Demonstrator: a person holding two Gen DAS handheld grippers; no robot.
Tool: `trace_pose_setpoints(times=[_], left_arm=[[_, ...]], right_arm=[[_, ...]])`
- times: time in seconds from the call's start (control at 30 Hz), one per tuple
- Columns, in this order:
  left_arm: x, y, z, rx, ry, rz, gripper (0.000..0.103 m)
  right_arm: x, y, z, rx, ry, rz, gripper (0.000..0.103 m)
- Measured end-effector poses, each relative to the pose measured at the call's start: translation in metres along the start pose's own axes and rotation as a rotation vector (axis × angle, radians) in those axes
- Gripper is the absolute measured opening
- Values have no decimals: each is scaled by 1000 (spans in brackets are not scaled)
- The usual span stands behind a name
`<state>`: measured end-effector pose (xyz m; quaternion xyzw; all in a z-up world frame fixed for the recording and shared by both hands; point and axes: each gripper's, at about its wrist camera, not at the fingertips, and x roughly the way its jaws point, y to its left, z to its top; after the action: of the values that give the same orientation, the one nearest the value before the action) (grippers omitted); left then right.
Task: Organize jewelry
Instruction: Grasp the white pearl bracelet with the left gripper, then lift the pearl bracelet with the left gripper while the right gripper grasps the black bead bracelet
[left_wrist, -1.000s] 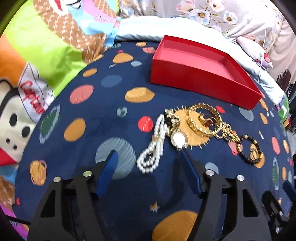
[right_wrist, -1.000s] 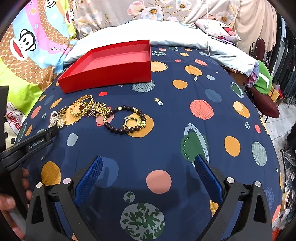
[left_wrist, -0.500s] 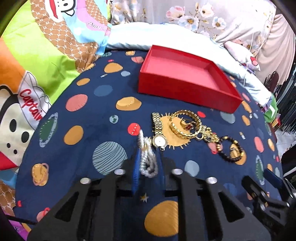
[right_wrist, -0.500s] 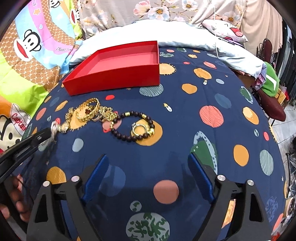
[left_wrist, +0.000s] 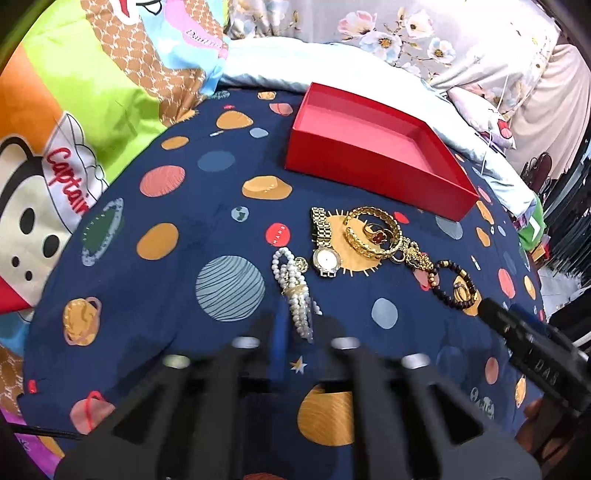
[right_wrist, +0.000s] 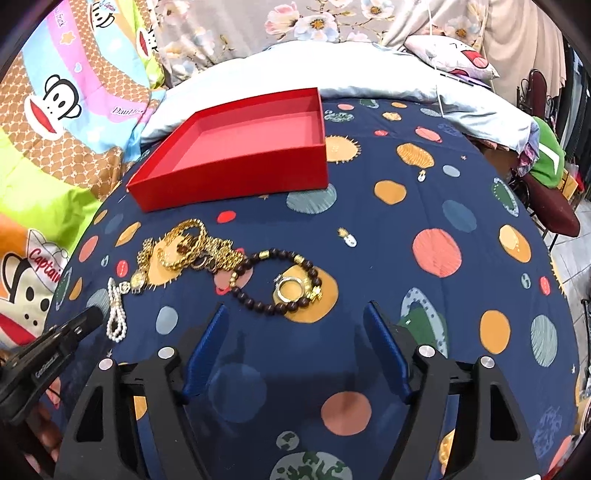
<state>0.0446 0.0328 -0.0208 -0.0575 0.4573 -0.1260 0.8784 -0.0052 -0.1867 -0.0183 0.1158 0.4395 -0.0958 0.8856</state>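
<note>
Red box (left_wrist: 373, 162), open-topped and with nothing visible inside, sits on a navy planet-print cloth (left_wrist: 166, 192) and serves as reference.

Jewelry: all pieces lie on the cloth on the near side of the red box, none inside it.
- Pearl bracelet (left_wrist: 291, 280): farthest from the box, well apart from its front wall and lying flat on the cloth.
- Gold watch (left_wrist: 325, 254): between the pearl bracelet and the box, just beside the pearls.
- Gold bangle (left_wrist: 356, 238): nearest the box front, with a red-stoned ring (left_wrist: 376, 236) lying inside its loop.
- Gold chain (left_wrist: 417, 258): runs from the bangle, away from the box, towards the dark bead bracelet (right_wrist: 258, 304).
- Dark bead bracelet: below the box's right-hand corner in the right wrist view, with a gold ring (right_wrist: 290, 290) inside its near loop.

Left gripper (left_wrist: 297, 325): released. Its jaws have just been opening; the near end of the pearl bracelet lies between them. The fingers are blurred, but the right wrist view shows the bracelet flat on the cloth.

Right gripper (right_wrist: 295, 306): released, jaws wide. They have just been closing and hold nothing; the dark bead bracelet lies just beyond the fingertips, on the box side.
</note>
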Motion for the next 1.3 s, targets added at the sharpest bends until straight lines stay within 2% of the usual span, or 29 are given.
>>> trace_pose_setpoints(times=[0.03, 0.1, 0.13, 0.2, 0.23, 0.3, 0.37, 0.4, 0.47, 0.53, 0.63, 0.77, 0.83, 1.1, 1.3], left_arm=[[2, -1, 1, -4, -3, 6, 59], [8, -6, 2, -2, -10, 18, 61], [12, -9, 2, 9, -4, 11, 60], [22, -14, 3, 27, 13, 15, 46], [27, -16, 3, 32, 25, 18, 36], [30, -18, 4, 44, 11, 49, 29], [31, -16, 5, 36, 15, 47, 17], [30, -14, 6, 31, 17, 40, 15], [28, -11, 6, 23, 21, 30, 14], [23, -8, 5, 21, 13, 29, 14], [14, -6, 5, 16, 2, 16, 14], [2, -7, 7, 18, -15, -3, 14], [-3, -9, 7, 21, -19, -14, 14], [-8, -13, 5, 31, -14, -27, 14], [-11, -16, 5, 39, -17, -31, 14]], right_arm=[[0, 0, -1, 0, 2, 0, 73], [2, 1, -2, 0, 6, 0, 73], [2, 1, -2, -1, 7, -2, 73], [2, 0, -2, -4, 6, -7, 73], [3, 0, -2, -6, 6, -9, 73], [4, -1, 0, -8, 5, -10, 73], [7, -2, 1, -10, 3, -8, 73], [9, -3, 2, -10, 6, -3, 73], [13, -7, 5, -2, 13, 12, 71], [17, -10, 9, 6, 20, 25, 56], [21, -13, 18, 19, 23, 49, 45], [33, -11, 29, 0, 31, 44, 37], [42, -10, 31, -5, 53, 46, 26], [53, -11, 30, -22, 79, 76, 8], [41, -12, 27, -14, 62, 98, 7]])
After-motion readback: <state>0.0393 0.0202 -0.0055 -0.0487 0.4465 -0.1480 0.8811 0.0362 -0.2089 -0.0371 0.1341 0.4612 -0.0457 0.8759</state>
